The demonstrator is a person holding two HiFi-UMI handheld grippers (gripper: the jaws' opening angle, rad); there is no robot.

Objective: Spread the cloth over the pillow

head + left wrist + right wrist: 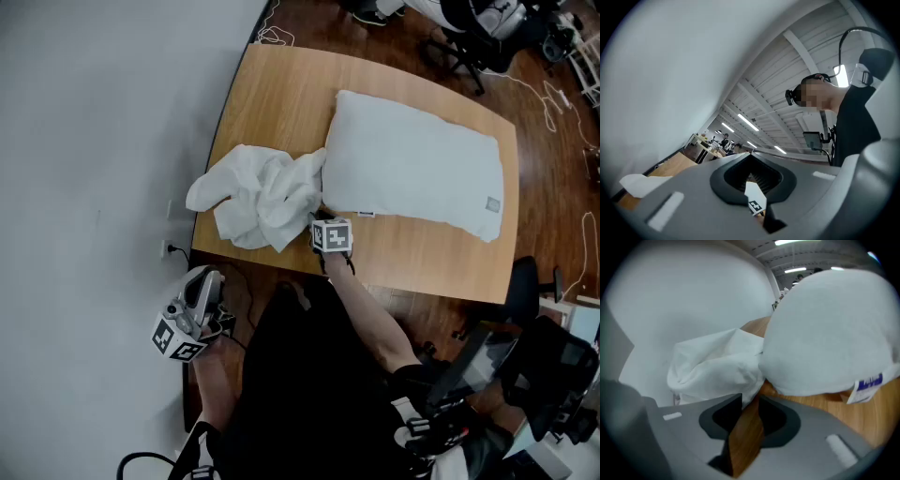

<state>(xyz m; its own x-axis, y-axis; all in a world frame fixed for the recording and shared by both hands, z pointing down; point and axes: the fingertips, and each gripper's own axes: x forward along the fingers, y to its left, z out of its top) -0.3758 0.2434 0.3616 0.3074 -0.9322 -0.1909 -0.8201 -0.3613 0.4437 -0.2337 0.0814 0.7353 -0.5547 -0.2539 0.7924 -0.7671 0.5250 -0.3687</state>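
Brightness: we see bright, even indoor light in all views.
Source: we find long white ceiling strip lamps [747, 123] overhead.
Shadows: we see a soft one under the white rectangular fabric pillow [412, 164] on the light brown wooden table [281, 94].
Distortion: both gripper views bend round, with dark corners.

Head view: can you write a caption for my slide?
Right gripper near the crumpled cloth beside the pillow; left gripper hangs off the table.

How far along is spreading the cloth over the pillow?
Nothing is done yet: the cloth lies crumpled on the table beside the bare pillow. In hand: the right tool, jaws apart, sits at the cloth's near edge, gripping nothing. The left tool is shut, off the table. Left: grasp, lift, spread.
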